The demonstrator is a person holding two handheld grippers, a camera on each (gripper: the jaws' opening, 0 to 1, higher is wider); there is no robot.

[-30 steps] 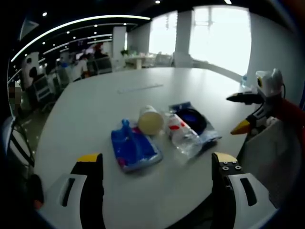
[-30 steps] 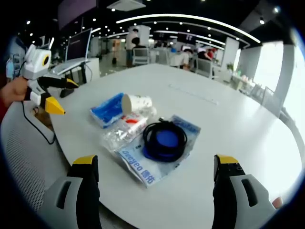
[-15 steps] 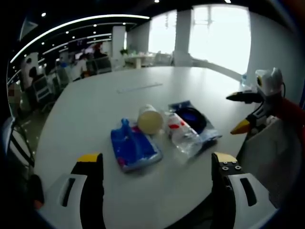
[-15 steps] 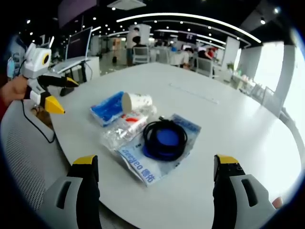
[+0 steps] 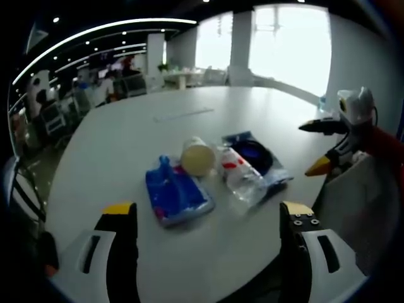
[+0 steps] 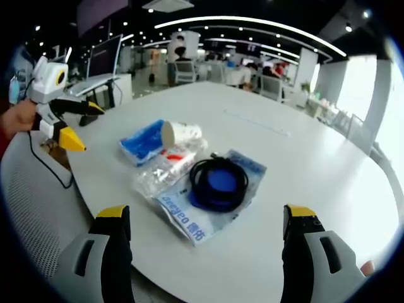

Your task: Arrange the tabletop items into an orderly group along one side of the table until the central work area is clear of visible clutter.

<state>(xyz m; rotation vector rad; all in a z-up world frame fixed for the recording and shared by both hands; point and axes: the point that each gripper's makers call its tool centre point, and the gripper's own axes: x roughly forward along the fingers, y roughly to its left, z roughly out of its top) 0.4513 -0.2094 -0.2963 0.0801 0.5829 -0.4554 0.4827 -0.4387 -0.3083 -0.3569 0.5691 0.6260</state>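
Both grippers unmoved (jaws apart)

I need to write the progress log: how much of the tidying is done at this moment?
Done: nothing visibly. The blue pouch, paper cup, clear packet and black cable on its blue bag lie clustered near the table edge. In hand: nothing; left gripper and right gripper hover open. Left: lining all four up along one side.
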